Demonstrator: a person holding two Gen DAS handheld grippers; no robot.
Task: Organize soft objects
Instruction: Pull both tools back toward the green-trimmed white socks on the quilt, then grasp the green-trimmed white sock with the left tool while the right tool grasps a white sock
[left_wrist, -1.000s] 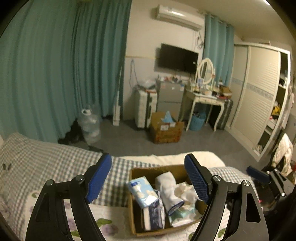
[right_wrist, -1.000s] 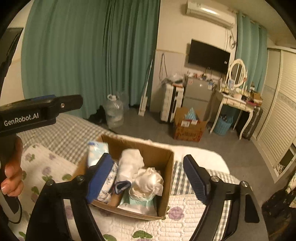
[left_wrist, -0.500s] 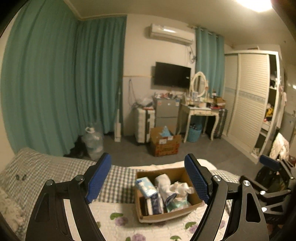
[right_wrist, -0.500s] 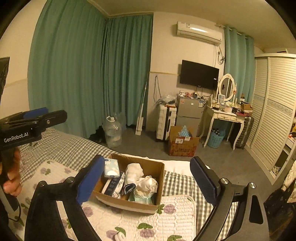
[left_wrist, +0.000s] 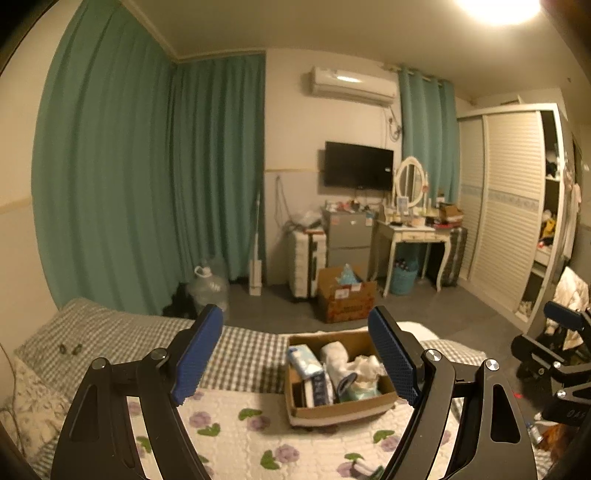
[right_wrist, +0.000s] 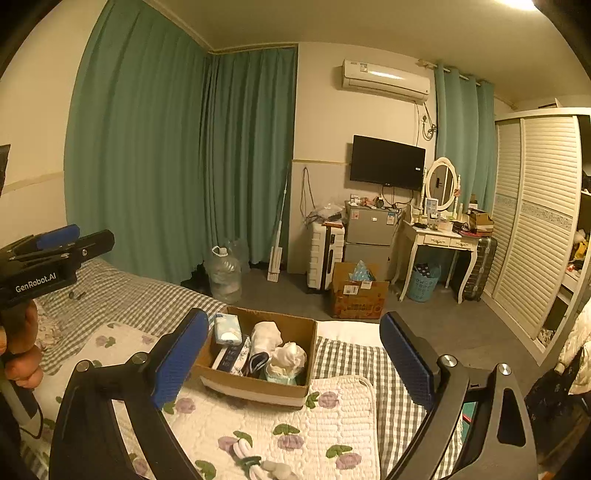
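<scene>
Both grippers, left gripper (left_wrist: 295, 354) and right gripper (right_wrist: 293, 360), have pulled up and back from the cardboard box (right_wrist: 255, 386), jaws spread and empty, box packed with soft items mid-bed on the floral quilt (right_wrist: 295, 424); packing looks near done.

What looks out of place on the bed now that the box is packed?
One small soft item lies loose on the floral quilt, outside the cardboard box holding the other soft things. Nothing looks spilled or damaged.
</scene>
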